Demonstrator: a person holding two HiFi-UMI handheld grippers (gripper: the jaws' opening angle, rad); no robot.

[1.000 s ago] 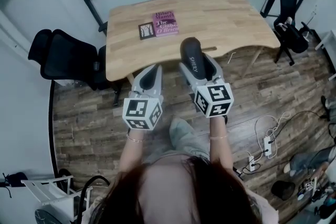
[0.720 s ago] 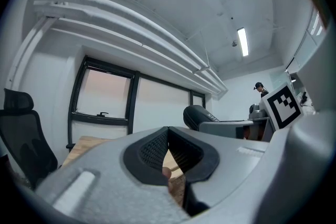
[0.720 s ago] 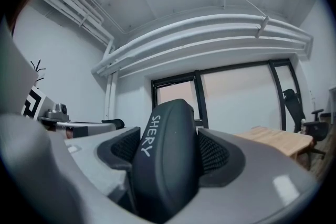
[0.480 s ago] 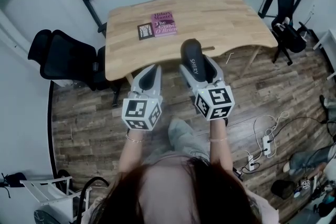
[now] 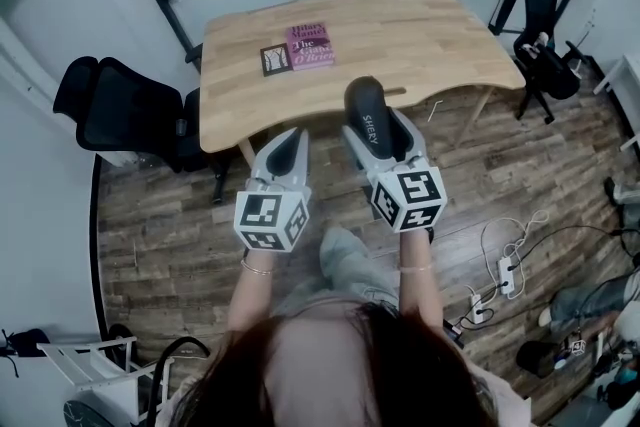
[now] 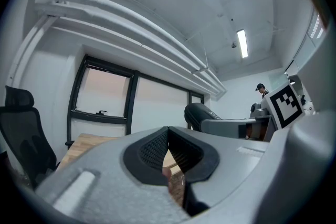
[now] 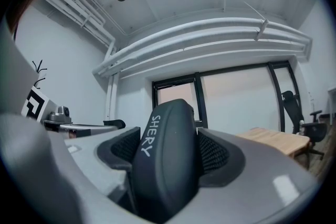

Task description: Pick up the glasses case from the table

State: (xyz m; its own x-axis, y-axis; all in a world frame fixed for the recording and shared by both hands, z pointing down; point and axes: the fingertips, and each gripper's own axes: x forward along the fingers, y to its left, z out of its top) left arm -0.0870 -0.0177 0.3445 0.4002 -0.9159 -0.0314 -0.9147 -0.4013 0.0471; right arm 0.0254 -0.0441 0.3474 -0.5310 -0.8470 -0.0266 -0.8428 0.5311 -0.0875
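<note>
**At the table's near edge: case in your R gripper (image 5: 374, 129)**

Your R gripper's jaws are clamped on the dark glasses case (image 5: 364, 105), one pad on each side, "SHERY" print facing up, case off the wooden table (image 5: 430, 35). Your L gripper (image 5: 288, 139) sits just beside it, jaws together w/ nothing btwn them. A pink book (image 5: 311, 43) lies on the table's far left.

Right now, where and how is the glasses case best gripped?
Probably across its narrow width, as the right tongs hold the glasses case now: pads on its two long sides, approaching end-on, rounded end sticking out.
</note>
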